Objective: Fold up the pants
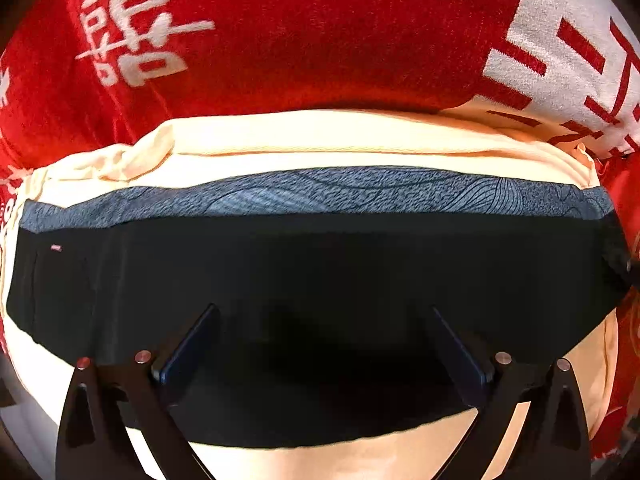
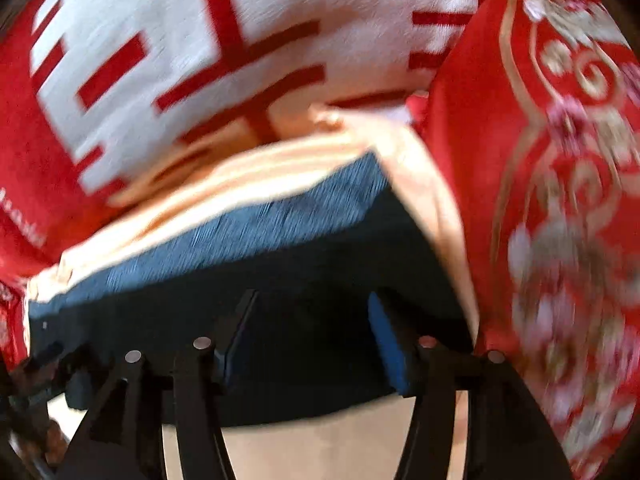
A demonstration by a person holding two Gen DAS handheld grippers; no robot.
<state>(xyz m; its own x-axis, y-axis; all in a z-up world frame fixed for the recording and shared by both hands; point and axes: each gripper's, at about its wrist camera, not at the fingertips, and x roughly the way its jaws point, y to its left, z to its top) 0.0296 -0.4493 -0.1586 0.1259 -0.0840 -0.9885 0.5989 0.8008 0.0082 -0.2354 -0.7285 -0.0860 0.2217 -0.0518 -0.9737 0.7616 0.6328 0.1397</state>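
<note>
The black pants with a grey-blue patterned band (image 1: pixel 312 276) lay folded into a flat rectangle on a cream cloth sheet (image 1: pixel 320 136), over red bedding with white characters (image 1: pixel 280 40). The left gripper (image 1: pixel 324 336) hovered over the dark fabric, jaws spread, pinching nothing. The right gripper (image 2: pixel 312 316) was likewise spread over the pants' right end (its view was blurred). The risk, as I judged it: a jaw snagging the top layer and undoing the fold, or nudging the red embroidered cushion (image 2: pixel 560 200) close beside
</note>
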